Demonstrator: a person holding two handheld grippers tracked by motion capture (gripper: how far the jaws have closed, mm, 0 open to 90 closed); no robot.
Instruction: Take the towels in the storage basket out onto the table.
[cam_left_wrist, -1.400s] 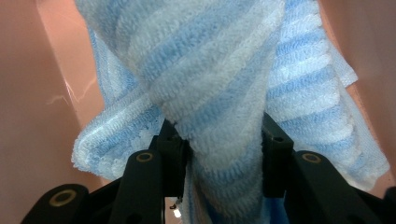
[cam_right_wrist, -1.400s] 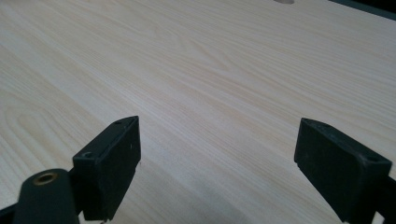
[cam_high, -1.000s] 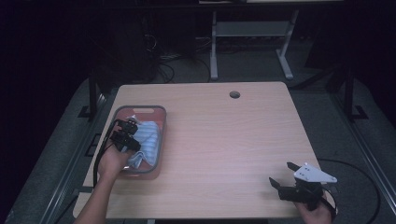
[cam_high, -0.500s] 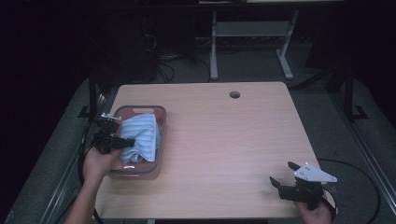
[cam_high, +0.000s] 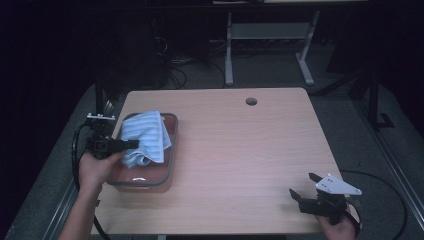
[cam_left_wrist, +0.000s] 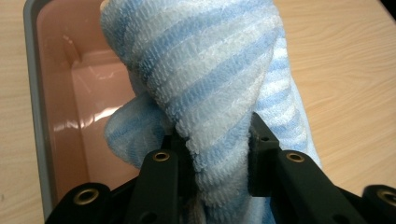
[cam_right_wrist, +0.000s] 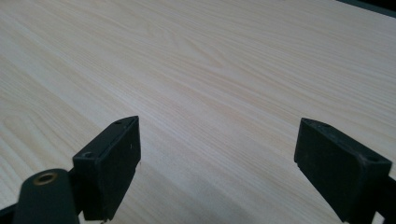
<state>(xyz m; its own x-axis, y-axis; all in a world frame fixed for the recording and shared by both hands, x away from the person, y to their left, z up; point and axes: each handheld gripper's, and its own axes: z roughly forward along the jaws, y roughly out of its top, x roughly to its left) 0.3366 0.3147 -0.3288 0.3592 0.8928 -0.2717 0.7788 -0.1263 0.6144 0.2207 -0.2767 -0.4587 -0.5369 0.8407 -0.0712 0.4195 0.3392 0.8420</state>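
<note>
The left gripper (cam_left_wrist: 212, 154) pinches the striped towel (cam_high: 145, 136) above the pink bin (cam_high: 167, 172), probably lifting it out to the table (cam_high: 250, 150) next, while the right gripper (cam_right_wrist: 219, 163) waits wide open.

The blue-and-white striped terry towel (cam_left_wrist: 210, 88) hides much of the pink plastic tub's (cam_left_wrist: 70, 107) floor and perhaps whatever lies beneath; the tub's near corner is cut off.

A pale wooden table (cam_high: 240, 150) with a round hole (cam_high: 251, 101) — dark floor around it.
</note>
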